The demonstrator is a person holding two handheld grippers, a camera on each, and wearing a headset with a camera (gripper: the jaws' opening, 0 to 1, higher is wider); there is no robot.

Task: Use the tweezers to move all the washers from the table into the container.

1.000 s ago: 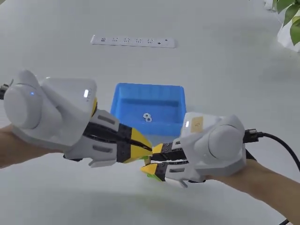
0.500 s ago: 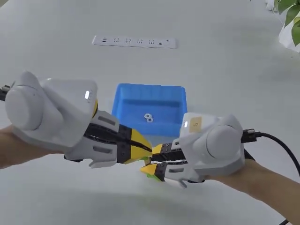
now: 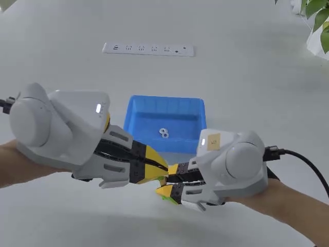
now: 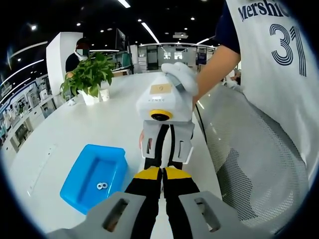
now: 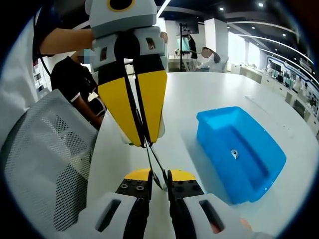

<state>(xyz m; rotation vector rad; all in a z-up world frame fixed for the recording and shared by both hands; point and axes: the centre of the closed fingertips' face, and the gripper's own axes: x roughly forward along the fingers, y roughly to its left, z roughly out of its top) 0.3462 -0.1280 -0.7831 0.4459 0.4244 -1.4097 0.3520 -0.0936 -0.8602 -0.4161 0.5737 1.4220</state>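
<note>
two washers lie in the blue container, mid-frame in the head view. in the right gripper view the tweezers run down-frame, pinched by your left gripper's fingers, lower end between your right gripper's narrowly parted fingers; whether those grip it you cannot tell.

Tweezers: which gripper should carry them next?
Probably the left gripper: its yellow jaws are shut along the thin black tweezers, while the right gripper only meets their tip end.
</note>
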